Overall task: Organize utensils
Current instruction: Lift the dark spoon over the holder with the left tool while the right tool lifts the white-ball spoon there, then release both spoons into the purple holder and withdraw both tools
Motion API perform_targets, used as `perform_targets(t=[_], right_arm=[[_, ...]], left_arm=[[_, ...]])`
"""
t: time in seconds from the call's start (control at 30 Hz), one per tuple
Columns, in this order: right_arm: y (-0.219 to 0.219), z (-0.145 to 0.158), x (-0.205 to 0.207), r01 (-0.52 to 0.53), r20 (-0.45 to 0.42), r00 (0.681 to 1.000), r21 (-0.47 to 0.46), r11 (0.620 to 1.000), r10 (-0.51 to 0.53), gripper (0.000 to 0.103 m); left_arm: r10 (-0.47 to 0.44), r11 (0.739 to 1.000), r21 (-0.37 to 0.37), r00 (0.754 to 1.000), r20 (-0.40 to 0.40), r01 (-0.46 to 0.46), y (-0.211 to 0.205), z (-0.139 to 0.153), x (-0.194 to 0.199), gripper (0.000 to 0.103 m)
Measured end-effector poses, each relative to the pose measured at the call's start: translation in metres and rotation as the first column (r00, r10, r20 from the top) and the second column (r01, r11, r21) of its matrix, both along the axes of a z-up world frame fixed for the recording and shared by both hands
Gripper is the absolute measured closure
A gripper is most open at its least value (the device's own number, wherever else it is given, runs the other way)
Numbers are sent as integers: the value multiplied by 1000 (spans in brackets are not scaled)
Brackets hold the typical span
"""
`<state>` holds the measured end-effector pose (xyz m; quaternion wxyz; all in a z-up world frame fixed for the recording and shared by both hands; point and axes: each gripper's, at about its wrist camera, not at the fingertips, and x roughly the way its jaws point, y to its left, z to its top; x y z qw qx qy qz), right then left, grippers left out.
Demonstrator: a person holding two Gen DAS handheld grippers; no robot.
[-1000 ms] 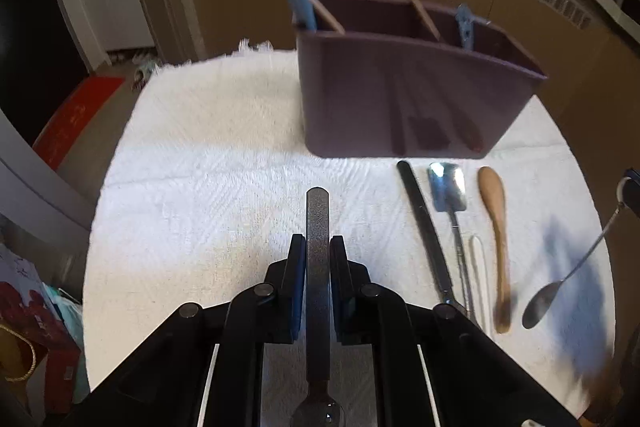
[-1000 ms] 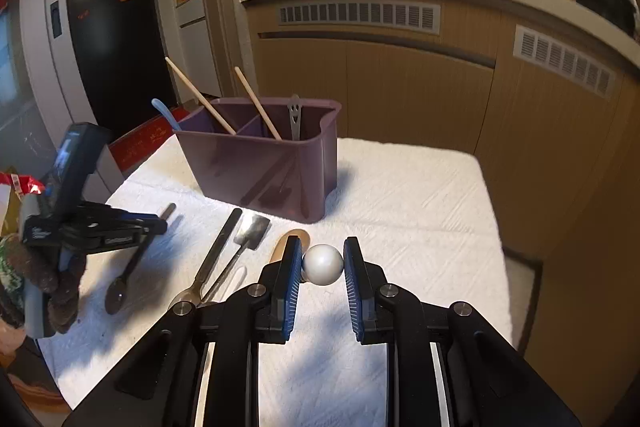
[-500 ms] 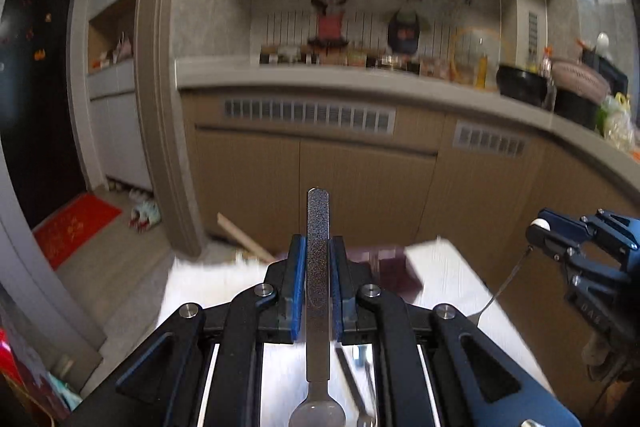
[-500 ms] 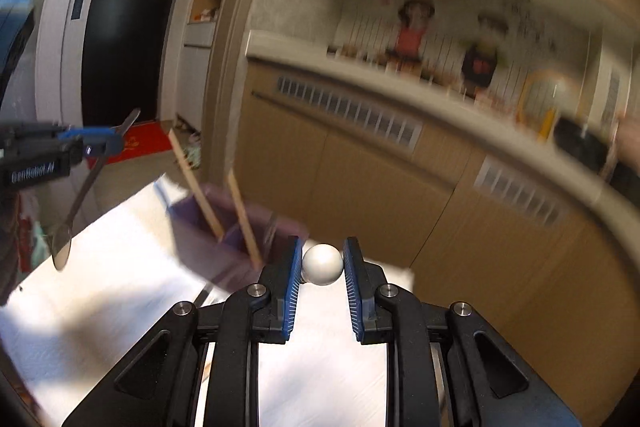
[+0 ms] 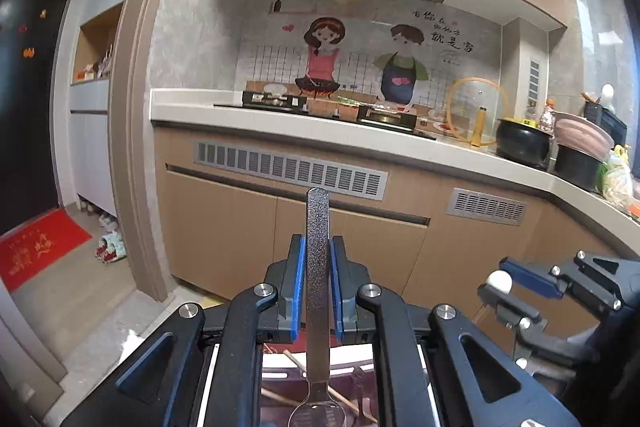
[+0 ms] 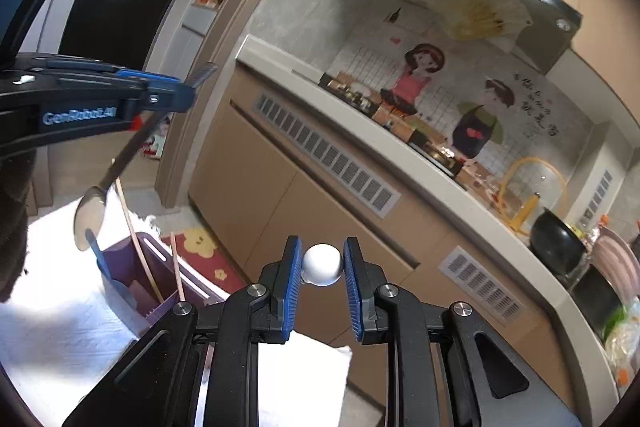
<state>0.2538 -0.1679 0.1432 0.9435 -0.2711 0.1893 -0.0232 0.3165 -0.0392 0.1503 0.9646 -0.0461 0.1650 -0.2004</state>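
Note:
In the left wrist view my left gripper (image 5: pixel 317 251) is shut on the flat textured handle of a metal spoon (image 5: pixel 317 219). The handle stands up past the pads and the bowl hangs below. The right wrist view shows that left gripper (image 6: pixel 176 95) at the left, its spoon bowl (image 6: pixel 90 215) hanging over the purple utensil caddy (image 6: pixel 132 267). My right gripper (image 6: pixel 322 261) is shut on the white ball end (image 6: pixel 322 264) of a thin spoon, whose bowl is hidden. From the left wrist, the right gripper (image 5: pixel 498 285) is at the lower right.
The caddy holds two wooden chopsticks (image 6: pixel 134 247) and a blue utensil (image 6: pixel 106 267), and stands on a white cloth-covered table (image 6: pixel 60 327). Beyond are tan cabinets (image 5: pixel 224 227), a counter (image 5: pixel 360 139) with pots, a door frame (image 5: pixel 136 147) and a red mat (image 5: pixel 36 247).
Both grippers have risen off the table and tipped up, each keeping its spoon. The views swung from the tabletop to the kitchen counter. The right wrist has rolled, tilting its view.

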Motion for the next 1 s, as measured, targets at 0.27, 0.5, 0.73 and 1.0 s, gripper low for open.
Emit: perform_targets(t=[0.27,0.5,0.73,1.0], right_arm=[[6,-62,47,-28,-126,992,-17,999,25,81],[5,-106,70,-39,-247,967,62,997,53,81],[4,-126,74,-60,-333,935,182,981,119,79],[-17,-117,47,-14,-340,929,362,932,146,53]], left_arm=[[13,1000,11,993,-120,-12,-1,-72,44,93],[11,1000,19,970,-241,-6,1,-116,55,93],[1,1000,-6,950,-314,-3,20,-127,36,87],[-12,1000,1,933,-361,13,37,-127,-27,51]])
